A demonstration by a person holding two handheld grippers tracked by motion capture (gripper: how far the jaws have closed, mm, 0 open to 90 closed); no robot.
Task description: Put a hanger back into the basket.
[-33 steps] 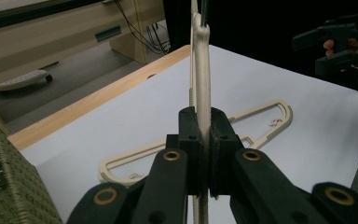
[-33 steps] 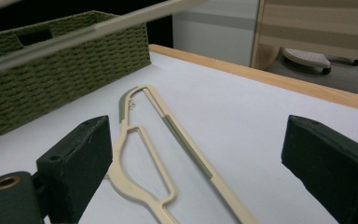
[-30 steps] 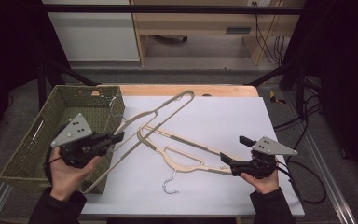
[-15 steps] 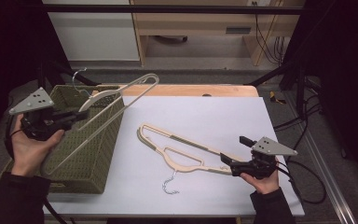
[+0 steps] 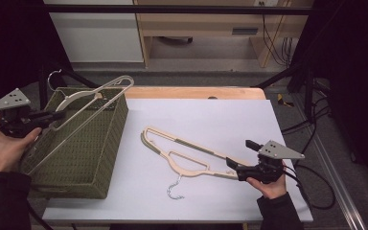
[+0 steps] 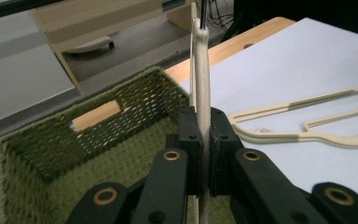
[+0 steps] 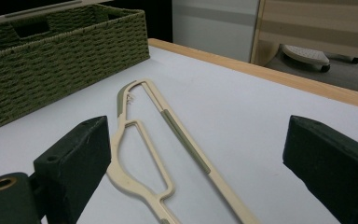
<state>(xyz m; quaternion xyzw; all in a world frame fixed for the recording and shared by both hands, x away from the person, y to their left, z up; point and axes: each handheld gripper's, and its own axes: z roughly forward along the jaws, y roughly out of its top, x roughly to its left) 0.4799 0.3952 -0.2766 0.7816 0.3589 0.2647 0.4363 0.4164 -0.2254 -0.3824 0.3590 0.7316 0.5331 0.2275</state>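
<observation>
A: At the left of the frame, what does the left gripper [image 5: 56, 115] hold?
B: It pinches a cream hanger [image 5: 88, 98] above the green wicker basket [image 5: 103, 158].
A: And lower right?
B: The right gripper [image 5: 229, 164] is spread wide around the second hanger [image 5: 184, 155] lying on the white table [image 5: 230, 120].

So the basket [image 5: 84, 143] sits at the tabletop's [image 5: 230, 120] left edge, with one hanger [image 5: 93, 93] held over it by the left tongs [image 5: 52, 116]. Another hanger [image 5: 182, 155] lies flat to its right, right tongs [image 5: 234, 165] at its near end.
</observation>
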